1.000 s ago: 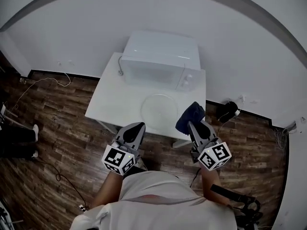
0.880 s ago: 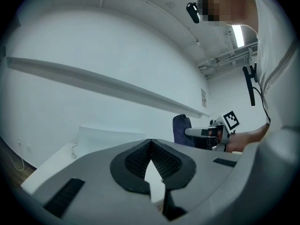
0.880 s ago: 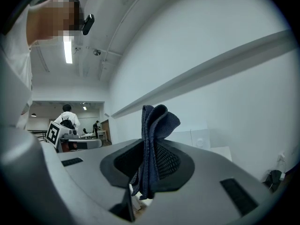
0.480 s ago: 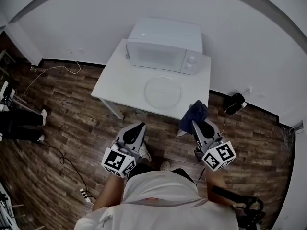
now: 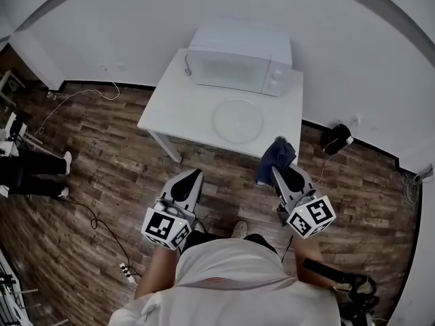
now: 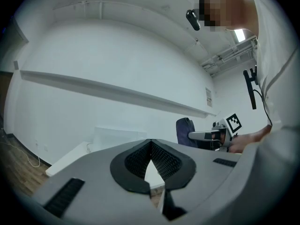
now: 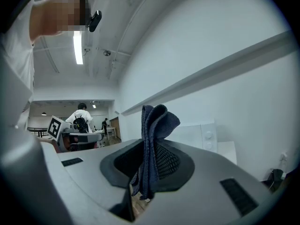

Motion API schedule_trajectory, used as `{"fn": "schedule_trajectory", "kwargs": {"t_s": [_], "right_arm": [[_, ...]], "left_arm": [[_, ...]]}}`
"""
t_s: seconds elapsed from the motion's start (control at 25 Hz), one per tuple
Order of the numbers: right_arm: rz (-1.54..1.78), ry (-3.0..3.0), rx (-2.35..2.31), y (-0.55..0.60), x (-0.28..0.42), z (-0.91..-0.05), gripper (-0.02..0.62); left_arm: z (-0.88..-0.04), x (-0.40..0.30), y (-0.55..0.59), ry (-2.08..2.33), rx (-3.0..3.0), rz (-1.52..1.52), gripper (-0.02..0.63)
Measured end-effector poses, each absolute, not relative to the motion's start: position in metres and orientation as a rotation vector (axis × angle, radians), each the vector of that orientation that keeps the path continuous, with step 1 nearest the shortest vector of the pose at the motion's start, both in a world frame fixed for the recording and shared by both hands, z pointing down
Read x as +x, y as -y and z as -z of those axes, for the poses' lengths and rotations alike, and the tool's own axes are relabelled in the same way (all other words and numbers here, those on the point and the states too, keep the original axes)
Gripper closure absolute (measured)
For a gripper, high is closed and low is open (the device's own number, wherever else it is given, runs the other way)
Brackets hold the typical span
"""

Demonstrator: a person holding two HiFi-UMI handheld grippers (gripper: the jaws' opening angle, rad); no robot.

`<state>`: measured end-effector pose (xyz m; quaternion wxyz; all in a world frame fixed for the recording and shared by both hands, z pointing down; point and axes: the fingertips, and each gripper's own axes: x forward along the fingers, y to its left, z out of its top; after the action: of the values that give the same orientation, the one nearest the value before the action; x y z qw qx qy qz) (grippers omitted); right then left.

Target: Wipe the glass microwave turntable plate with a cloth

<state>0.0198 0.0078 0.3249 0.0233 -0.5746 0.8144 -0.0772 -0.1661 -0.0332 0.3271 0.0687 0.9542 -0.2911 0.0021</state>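
Back the person steps: the white table [image 5: 178, 107] sits farther off than a moment ago, the round clear glass turntable plate [image 5: 237, 121] resting on it before the white microwave [image 5: 238, 63]. The right gripper [image 5: 278, 174] clamps the dark blue cloth [image 5: 275, 156] over the floor; the left gripper [image 5: 192, 176] is pinched together, empty.

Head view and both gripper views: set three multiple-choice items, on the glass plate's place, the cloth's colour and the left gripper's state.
1. Where is the glass plate? A on the white table, before the microwave; B atop the microwave; C inside the microwave.
2. What colour is the cloth? A white; B dark blue; C red.
3. The left gripper is: A wide open; B shut on the cloth; C shut, holding nothing.
Answers: A, the head view shows it on the white table; B, it shows dark blue in the right gripper; C, its jaw tips meet with nothing between.
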Motion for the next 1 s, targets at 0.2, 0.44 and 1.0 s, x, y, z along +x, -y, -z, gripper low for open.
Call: {"fn": "schedule_trajectory", "kwargs": {"t_s": [0.2,0.44,1.0], "right_arm": [[0.189,-2.504,-1.833,0.005,-0.004,-0.313,0.534],[0.172,-2.5,-1.884,0.023,-0.026,-0.308,0.534],[0.16,-2.5,-1.932,0.032,-0.02,-0.306,0.534]], "left_arm": [[-0.307,-0.182,0.054,0.823,2.929,0.025,0.595],[-0.301,-0.197,0.08,0.788,2.946,0.053,0.595],[-0.301,-0.187,0.089,0.736,2.957,0.065,0.595]]}}
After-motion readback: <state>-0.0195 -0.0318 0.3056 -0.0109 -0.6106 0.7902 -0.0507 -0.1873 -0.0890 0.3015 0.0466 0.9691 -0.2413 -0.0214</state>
